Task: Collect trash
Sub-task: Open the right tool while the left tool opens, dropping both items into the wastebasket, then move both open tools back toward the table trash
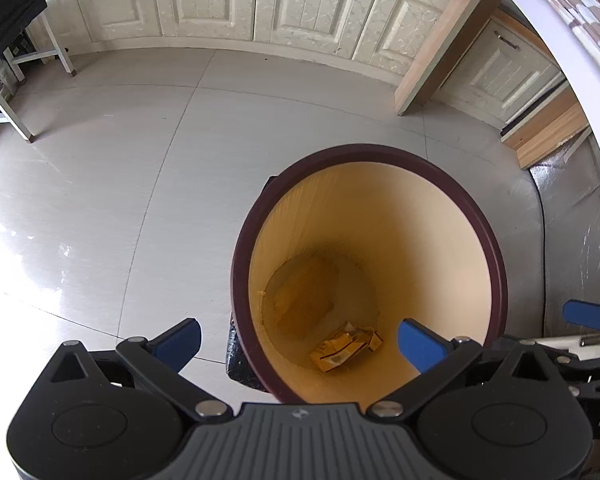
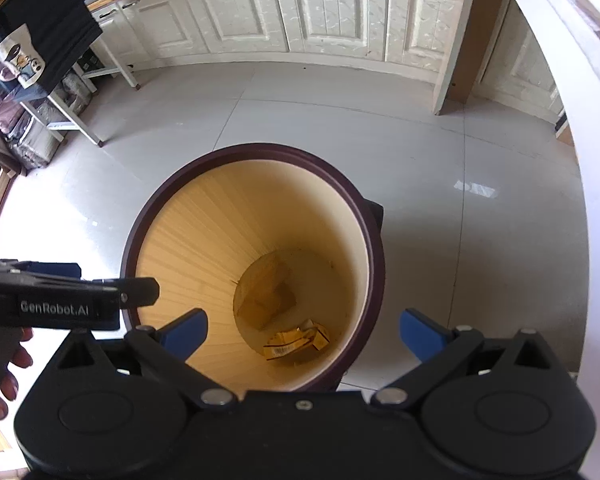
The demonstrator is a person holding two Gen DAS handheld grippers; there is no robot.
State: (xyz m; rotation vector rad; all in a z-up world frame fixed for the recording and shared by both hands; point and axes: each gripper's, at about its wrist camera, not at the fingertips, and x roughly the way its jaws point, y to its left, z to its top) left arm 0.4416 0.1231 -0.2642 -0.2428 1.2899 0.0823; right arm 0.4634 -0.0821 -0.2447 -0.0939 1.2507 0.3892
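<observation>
Both grippers hover over the bin. Left gripper and right gripper: fingers wide apart, holding nothing. Yellow wrapper lies on the bin floor, near side; possibly a flattened carton. Drop step looks finished. Next: withdraw, find remaining trash.

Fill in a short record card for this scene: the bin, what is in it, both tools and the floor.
bin: round trash bin, dark rim, pale yellow inside, standing on the floor
contents: crumpled yellow wrapper lying at the bottom
left tool: open, empty, above the bin's mouth
right tool: open, empty, above the bin's mouth
floor: grey tiles
background: cream cabinets
</observation>
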